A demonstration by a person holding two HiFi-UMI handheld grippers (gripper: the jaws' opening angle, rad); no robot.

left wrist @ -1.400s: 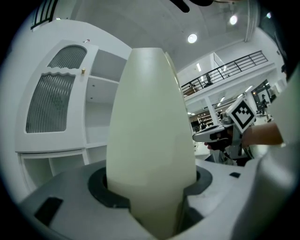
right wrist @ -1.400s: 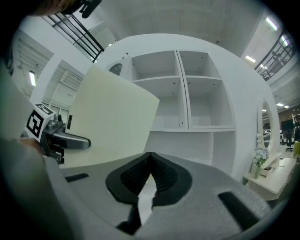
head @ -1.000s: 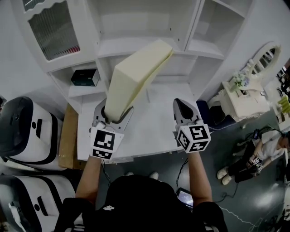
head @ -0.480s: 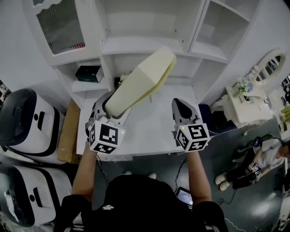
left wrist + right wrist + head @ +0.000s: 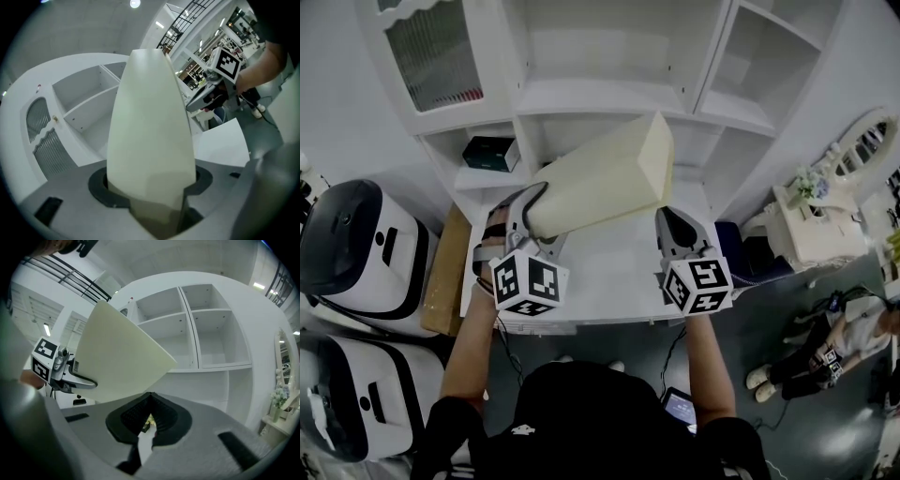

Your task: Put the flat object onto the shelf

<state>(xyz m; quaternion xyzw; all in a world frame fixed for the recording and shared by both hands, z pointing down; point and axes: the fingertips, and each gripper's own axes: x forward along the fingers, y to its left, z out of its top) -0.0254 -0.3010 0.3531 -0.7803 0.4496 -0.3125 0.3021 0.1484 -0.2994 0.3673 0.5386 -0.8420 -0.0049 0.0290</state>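
Note:
A thick cream foam slab (image 5: pixel 600 187) is held above the white desk top (image 5: pixel 609 272), lying nearly level with its far end pointing right toward the shelf unit (image 5: pixel 591 94). My left gripper (image 5: pixel 532 217) is shut on the slab's near end; in the left gripper view the slab (image 5: pixel 150 131) fills the space between the jaws of the left gripper (image 5: pixel 152 208). My right gripper (image 5: pixel 675 223) hovers over the desk to the right of the slab, shut and holding nothing. In the right gripper view the slab (image 5: pixel 115 362) sits up and left of the right gripper (image 5: pixel 149 416).
A dark box (image 5: pixel 492 155) lies in a low left cubby. White and black machines (image 5: pixel 347 253) and a cardboard panel (image 5: pixel 441 272) stand left of the desk. A white dresser with a mirror (image 5: pixel 825 211) and a seated person (image 5: pixel 844 337) are at the right.
The slab has swung down from steeply tilted to nearly level, its far end moving right. The left gripper has turned and shifted slightly left. The right gripper has barely moved.

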